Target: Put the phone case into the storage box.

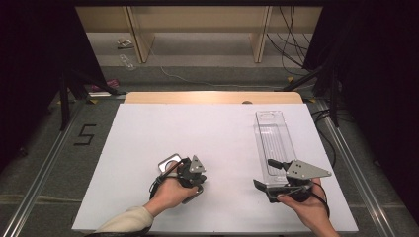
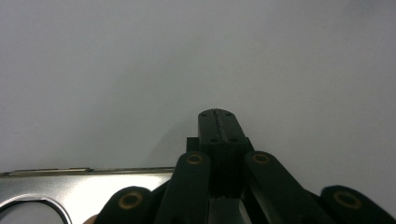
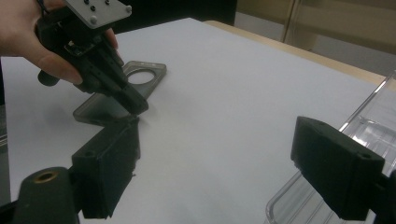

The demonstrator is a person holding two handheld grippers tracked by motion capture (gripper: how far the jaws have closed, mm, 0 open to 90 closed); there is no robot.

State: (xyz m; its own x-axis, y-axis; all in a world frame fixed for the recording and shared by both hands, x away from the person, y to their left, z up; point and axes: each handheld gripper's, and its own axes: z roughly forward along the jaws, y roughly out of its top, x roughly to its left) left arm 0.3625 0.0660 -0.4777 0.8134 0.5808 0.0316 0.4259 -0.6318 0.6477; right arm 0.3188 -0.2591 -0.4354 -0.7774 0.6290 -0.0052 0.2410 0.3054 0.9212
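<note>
Your left gripper (image 2: pixel 218 114) has black jaws with brass-coloured pivot pins and small recessed screws at the tips. Each gripper, including the right gripper (image 1: pixel 274 174), carries a grey three-cornered plate and a black cable. Your left sleeve (image 1: pixel 126 221) is cream.

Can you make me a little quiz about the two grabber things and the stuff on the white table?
1. True or false: the left gripper has its jaws wide open.
2. Which thing lies beside the right gripper? A) the clear plastic tray B) the flat grey lid with a round hole C) a red cup
3. Fill in: the left gripper's tip points down at the white ____, right next to the grey lid.

Key
1. False: its jaws are shut together, with nothing between them.
2. A: the right gripper is open at the tray's near end.
3. table
</note>
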